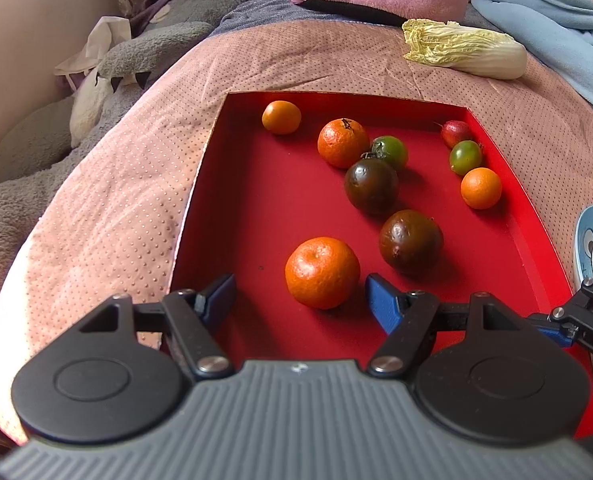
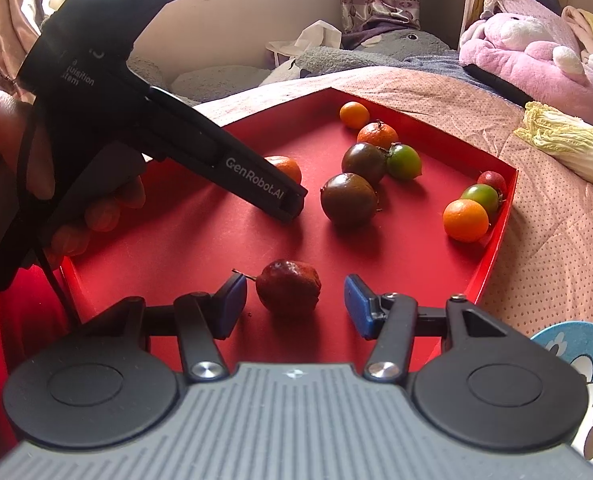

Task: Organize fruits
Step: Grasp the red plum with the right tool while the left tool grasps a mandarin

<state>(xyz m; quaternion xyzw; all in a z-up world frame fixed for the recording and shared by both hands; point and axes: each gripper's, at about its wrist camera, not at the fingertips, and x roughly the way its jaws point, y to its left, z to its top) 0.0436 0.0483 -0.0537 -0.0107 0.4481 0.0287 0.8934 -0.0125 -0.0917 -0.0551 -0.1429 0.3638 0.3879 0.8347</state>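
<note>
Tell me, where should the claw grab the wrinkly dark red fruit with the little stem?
Best across its round middle, coming down from above with the right gripper, one pad each side. The wrinkly red fruit lies on the red tray with its stem pointing left, so squeeze below the stem, probably gently.

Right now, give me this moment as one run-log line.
left gripper: open, around orange | right gripper: open, around dark red fruit, not pressing | fruits in red tray

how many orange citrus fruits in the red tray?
4. One round orange citrus fruit between the left gripper fingers, one mid-tray, a small one at the far corner, a small one by the right wall. None apparently hidden.
</note>
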